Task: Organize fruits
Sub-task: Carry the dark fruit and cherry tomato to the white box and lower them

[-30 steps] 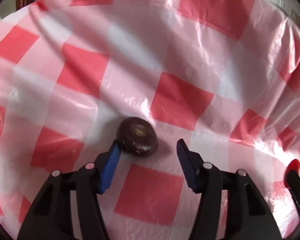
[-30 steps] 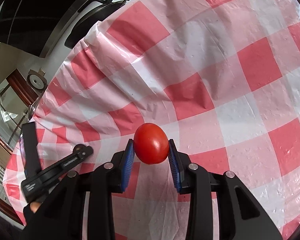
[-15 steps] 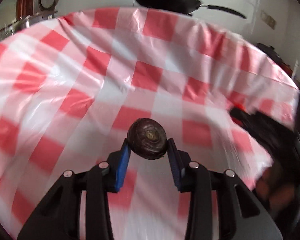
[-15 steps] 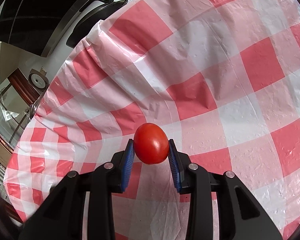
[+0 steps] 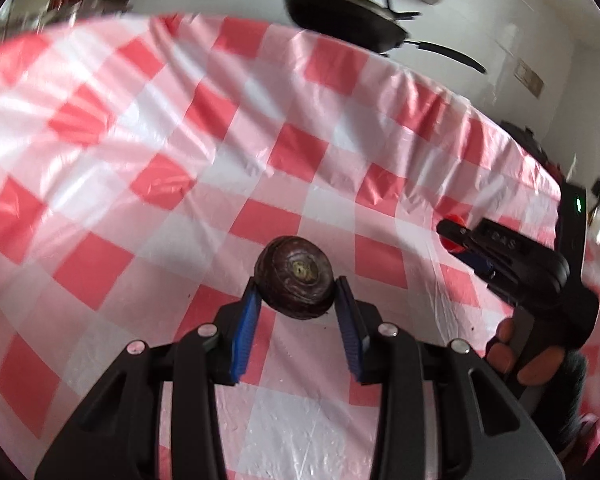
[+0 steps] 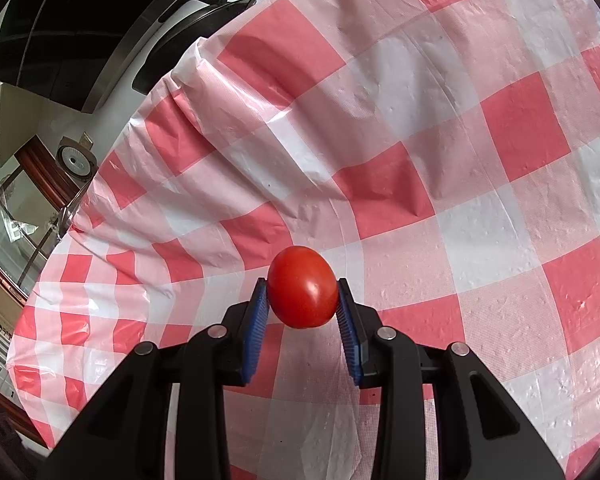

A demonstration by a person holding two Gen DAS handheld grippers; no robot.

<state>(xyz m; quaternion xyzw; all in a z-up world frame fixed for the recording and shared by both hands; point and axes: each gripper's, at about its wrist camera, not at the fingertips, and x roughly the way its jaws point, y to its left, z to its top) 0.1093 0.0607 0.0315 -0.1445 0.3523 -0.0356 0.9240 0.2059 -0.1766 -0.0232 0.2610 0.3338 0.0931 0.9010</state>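
Observation:
My left gripper (image 5: 296,292) is shut on a dark purple round fruit (image 5: 294,274) and holds it above the red and white checked tablecloth (image 5: 180,152). My right gripper (image 6: 302,292) is shut on a red tomato (image 6: 302,286) and holds it above the same cloth (image 6: 440,168). In the left wrist view the right gripper (image 5: 456,236) shows at the right, held by a hand, with a bit of the tomato (image 5: 452,220) between its fingers.
A black frying pan (image 5: 340,20) stands beyond the table's far edge, also in the right wrist view (image 6: 204,12). A window and wooden frame (image 6: 28,200) lie past the table's left edge. The cloth is wrinkled near its edges.
My left gripper closed on the dark fruit, lifted it off the cloth and tilted up towards the far edge. The right gripper held the tomato almost still.

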